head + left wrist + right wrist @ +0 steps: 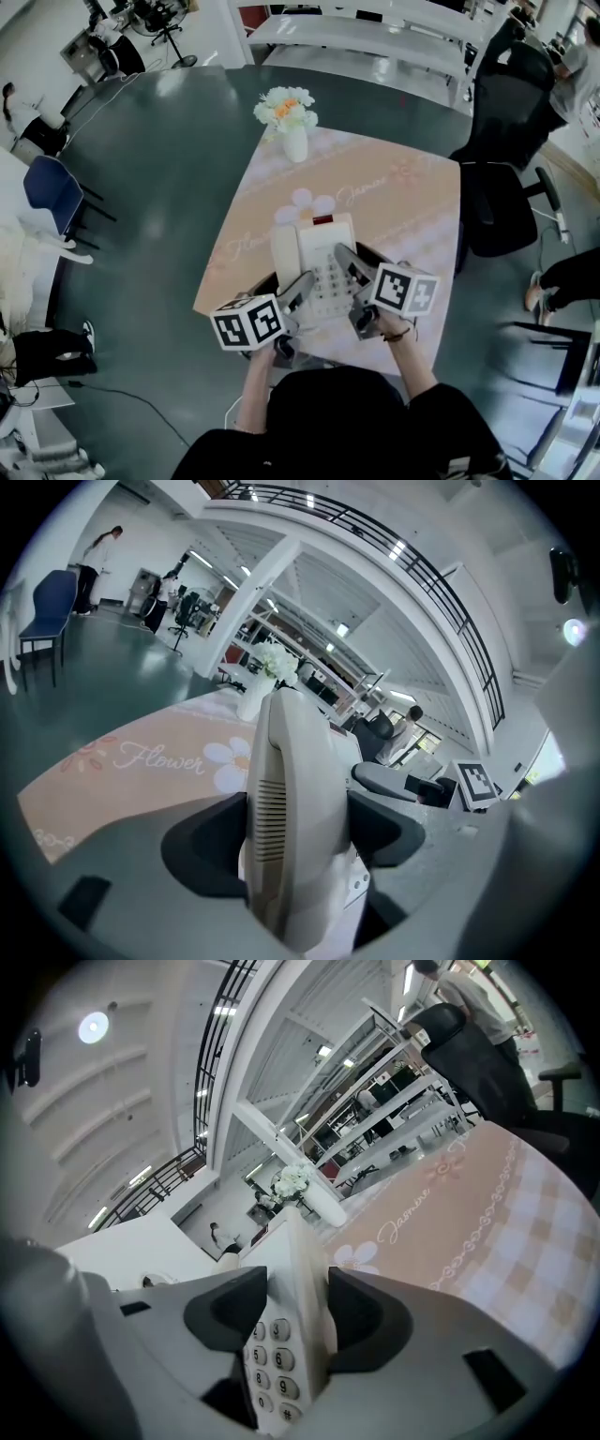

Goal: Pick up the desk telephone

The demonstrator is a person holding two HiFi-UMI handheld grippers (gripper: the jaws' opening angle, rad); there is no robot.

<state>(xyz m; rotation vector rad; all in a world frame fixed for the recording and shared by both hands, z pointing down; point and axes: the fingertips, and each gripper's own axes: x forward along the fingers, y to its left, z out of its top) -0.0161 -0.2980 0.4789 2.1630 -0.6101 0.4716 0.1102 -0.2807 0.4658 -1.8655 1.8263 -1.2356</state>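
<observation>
Cream plastic desk telephone [323, 267] sits at the near edge of the pink tablecloth [394, 202], directly before the person, with both grippers on it. Whether its base rests on the cloth cannot be told.

Left gripper [295, 841]: jaws clenched on the handset [291, 761], which stands edge-on between the dark pads [211, 850]; both pads press its sides. In the head view this gripper [300, 284] comes in at the telephone's left side, where the handset [284, 248] lies.

Right gripper [298, 1312]: jaws closed on the right edge of the telephone [300, 1269] body, one jaw over the keypad [267, 1358] face and the other behind it. In the head view it [349, 264] grips the telephone's right side.

Legible writing: keypad digits 3, 6 and 9, with # below. The cloth carries script reading "Flower" [157, 757] in the left gripper view and "Jasmine" [403, 1224] in the right gripper view, each beside a printed white blossom.

Beyond the telephone, at the cloth's far corner, a white vase [295, 145] holds flowers [286, 106].
</observation>
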